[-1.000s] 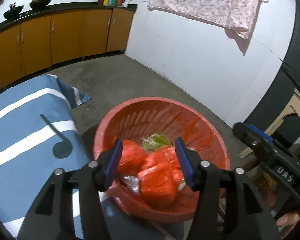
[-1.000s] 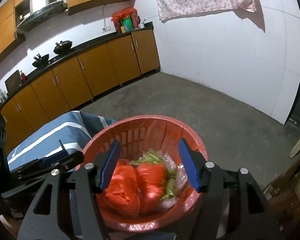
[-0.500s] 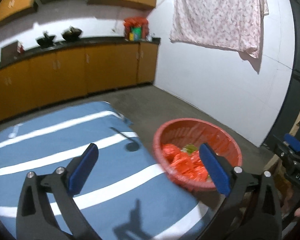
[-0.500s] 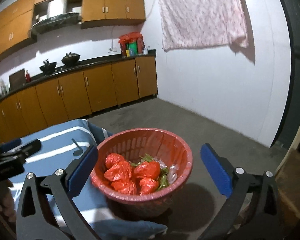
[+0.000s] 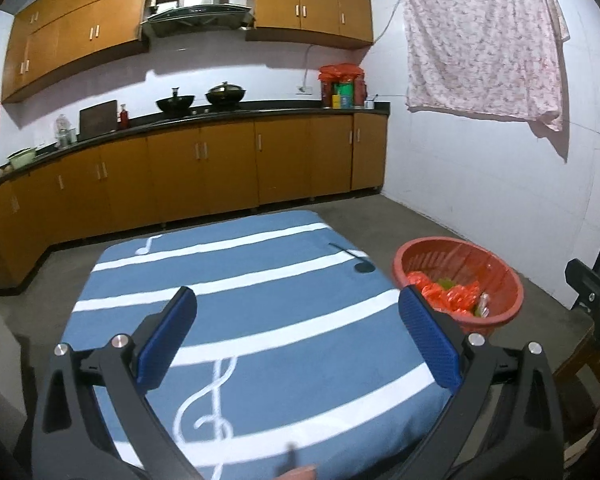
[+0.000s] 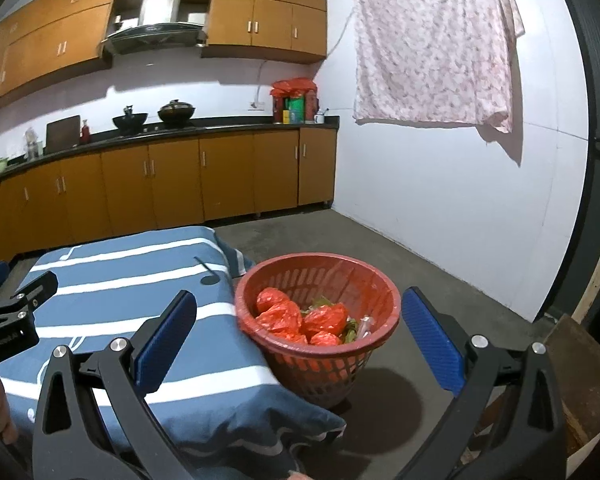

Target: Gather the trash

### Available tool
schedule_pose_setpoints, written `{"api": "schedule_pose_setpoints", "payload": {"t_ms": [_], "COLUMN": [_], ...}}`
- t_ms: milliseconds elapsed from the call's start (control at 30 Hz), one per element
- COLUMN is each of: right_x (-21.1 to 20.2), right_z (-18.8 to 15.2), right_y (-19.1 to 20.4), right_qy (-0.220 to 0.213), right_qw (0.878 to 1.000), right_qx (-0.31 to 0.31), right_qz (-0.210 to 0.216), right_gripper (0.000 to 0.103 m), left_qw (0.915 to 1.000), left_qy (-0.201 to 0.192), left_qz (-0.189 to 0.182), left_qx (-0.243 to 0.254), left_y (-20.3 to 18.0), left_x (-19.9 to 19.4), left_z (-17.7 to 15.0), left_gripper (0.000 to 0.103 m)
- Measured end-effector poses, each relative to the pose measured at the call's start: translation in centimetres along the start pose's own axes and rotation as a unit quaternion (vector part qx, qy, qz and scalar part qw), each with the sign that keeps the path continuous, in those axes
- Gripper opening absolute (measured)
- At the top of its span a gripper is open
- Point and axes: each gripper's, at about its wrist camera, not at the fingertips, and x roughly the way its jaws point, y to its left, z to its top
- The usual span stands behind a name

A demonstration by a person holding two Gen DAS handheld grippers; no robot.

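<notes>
left hand-held gripper (image 5: pixel 296 336) spread wide, empty, over blue white-striped table cloth (image 5: pixel 228 288) | right hand-held gripper (image 6: pixel 298 338) likewise | red slatted plastic basket (image 6: pixel 364 276) beside table, holding crumpled red plastic bags (image 6: pixel 280 316) | likely light, soft, slippery; pinch bunched folds

Blue striped tablecloth (image 5: pixel 260 304), orange cabinets (image 5: pixel 204 172), two woks (image 5: pixel 200 98), pink hanging cloth (image 6: pixel 432 44).

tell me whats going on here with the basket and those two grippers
A person holds a gripper in each hand in a kitchen. Both the left gripper and the right gripper are open and empty, above a table with a blue striped cloth. Beside the table, a red basket on the floor holds red bags and other scraps. No trash shows on the cloth.
</notes>
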Motion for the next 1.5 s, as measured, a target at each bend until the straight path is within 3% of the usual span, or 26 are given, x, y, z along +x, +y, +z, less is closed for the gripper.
{"api": "schedule_pose_setpoints", "payload": {"t_ms": [300, 633, 1500], "right_x": [-2.3, -3.4, -4.3], "right_z": [-1.5, -2.3, -2.8], "right_y": [1.3, 1.2, 1.7], "right_qy": [0.007, 0.013, 0.026], "right_qw": [1.000, 1.000, 0.999], "right_qx": [0.001, 0.010, 0.003], "right_qz": [-0.004, -0.019, -0.041], "right_gripper": [0.101, 0.101, 0.101], "left_qw": [0.9995, 0.9990, 0.9992], "left_qy": [-0.004, -0.001, 0.005], "left_qz": [0.029, 0.036, 0.019], "left_qx": [-0.015, -0.027, -0.035], "left_y": [2.0, 2.9, 2.9], "left_x": [-3.5, -5.2, -6.2], "left_z": [-1.5, -2.4, -3.1], "left_gripper": [0.099, 0.099, 0.099]}}
